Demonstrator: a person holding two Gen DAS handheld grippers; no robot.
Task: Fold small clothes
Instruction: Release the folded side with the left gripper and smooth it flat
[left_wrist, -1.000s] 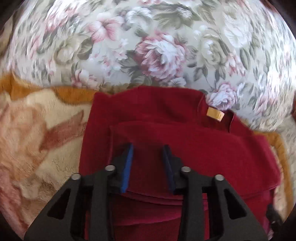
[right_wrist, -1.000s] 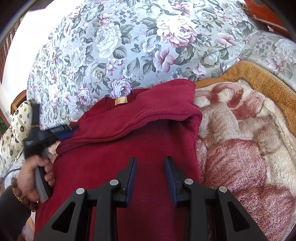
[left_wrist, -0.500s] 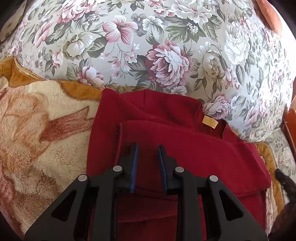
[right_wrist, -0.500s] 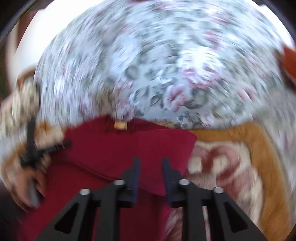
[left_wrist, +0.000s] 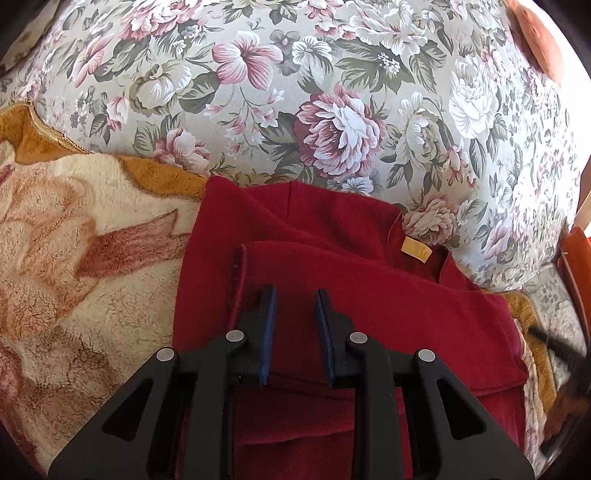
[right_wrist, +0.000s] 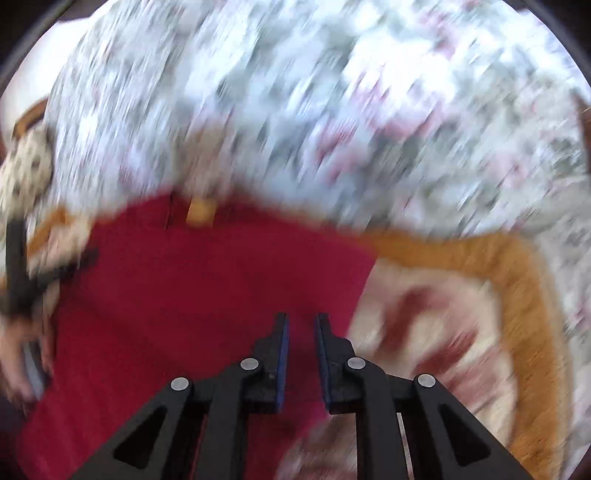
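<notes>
A dark red fleece garment (left_wrist: 369, 295) with a yellow neck label (left_wrist: 415, 249) lies partly folded on a plush blanket, a folded layer across its upper part. My left gripper (left_wrist: 294, 293) hovers over the folded layer near its left edge, jaws a little apart with nothing between them. In the blurred right wrist view the same garment (right_wrist: 207, 288) fills the lower left. My right gripper (right_wrist: 301, 319) is over its right part near the edge, jaws narrowly apart and empty.
A cream and orange plush blanket (left_wrist: 74, 266) lies under the garment, on a floral bedspread (left_wrist: 332, 110). The other gripper and hand show at the left edge of the right wrist view (right_wrist: 18, 280). An orange-brown wooden edge (left_wrist: 576, 266) is at the right.
Both grippers' jaws have narrowed from wide open. The right gripper swept to the right over the garment and is still moving, blurring its view. The left gripper shifted slightly.
</notes>
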